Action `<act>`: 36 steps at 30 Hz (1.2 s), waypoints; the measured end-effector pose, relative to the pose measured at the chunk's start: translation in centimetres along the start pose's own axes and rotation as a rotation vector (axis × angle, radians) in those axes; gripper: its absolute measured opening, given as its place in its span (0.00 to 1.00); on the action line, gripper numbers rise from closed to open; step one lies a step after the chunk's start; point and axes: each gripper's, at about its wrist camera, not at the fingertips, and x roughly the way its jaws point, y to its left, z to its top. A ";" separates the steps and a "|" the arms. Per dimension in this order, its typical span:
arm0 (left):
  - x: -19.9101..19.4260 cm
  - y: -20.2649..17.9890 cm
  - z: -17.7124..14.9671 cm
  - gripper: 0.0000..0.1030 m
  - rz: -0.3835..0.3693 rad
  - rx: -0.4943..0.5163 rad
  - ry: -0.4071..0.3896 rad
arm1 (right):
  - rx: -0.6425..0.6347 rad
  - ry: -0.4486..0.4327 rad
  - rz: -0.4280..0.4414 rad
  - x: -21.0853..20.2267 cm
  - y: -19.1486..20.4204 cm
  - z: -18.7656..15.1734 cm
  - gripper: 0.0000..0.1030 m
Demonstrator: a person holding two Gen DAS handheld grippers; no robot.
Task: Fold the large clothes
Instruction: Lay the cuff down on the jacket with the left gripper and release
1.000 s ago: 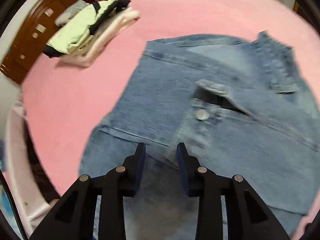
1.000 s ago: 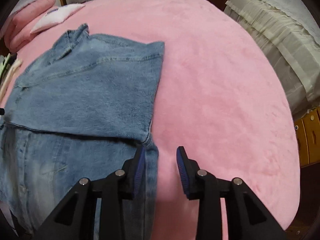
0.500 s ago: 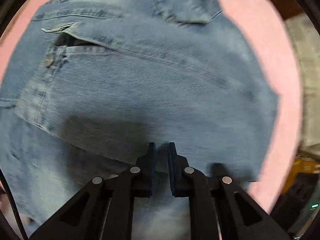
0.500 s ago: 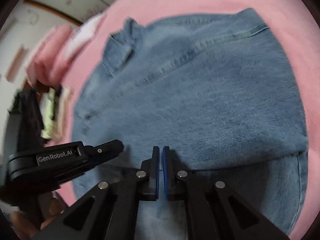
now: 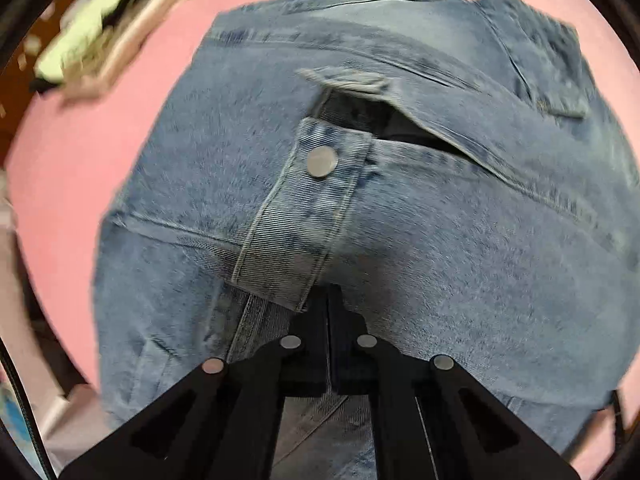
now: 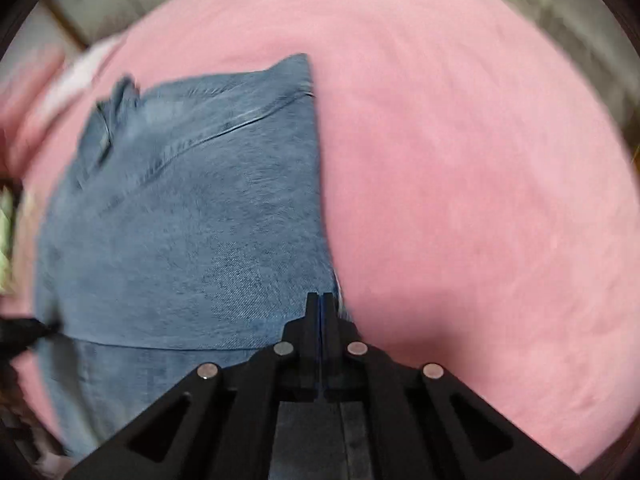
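A pink bed fills the space ahead and to the right of the right tongs. Beyond its far edge runs a pale panelled wall, blurred. Far ahead-left of the left tongs a blurred pile of green and cream clothes lies by the bed's edge, dark brown wood behind it.

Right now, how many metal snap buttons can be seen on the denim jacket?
1. The snap button sits on the folded cuff of the denim jacket, ahead of the left claw. Others may be hidden in folds.
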 end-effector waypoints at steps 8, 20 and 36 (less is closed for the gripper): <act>-3.0 -6.0 -1.7 0.02 -0.369 0.142 -0.024 | -0.179 0.057 0.550 0.7 9.5 -0.5 0.00; -0.5 -8.1 5.3 0.02 -0.448 0.086 -0.106 | -0.039 0.024 0.710 8.2 10.3 8.2 0.00; 1.2 0.9 11.0 0.01 -0.148 0.006 -0.291 | 0.226 -0.246 0.284 6.6 -5.1 12.9 0.00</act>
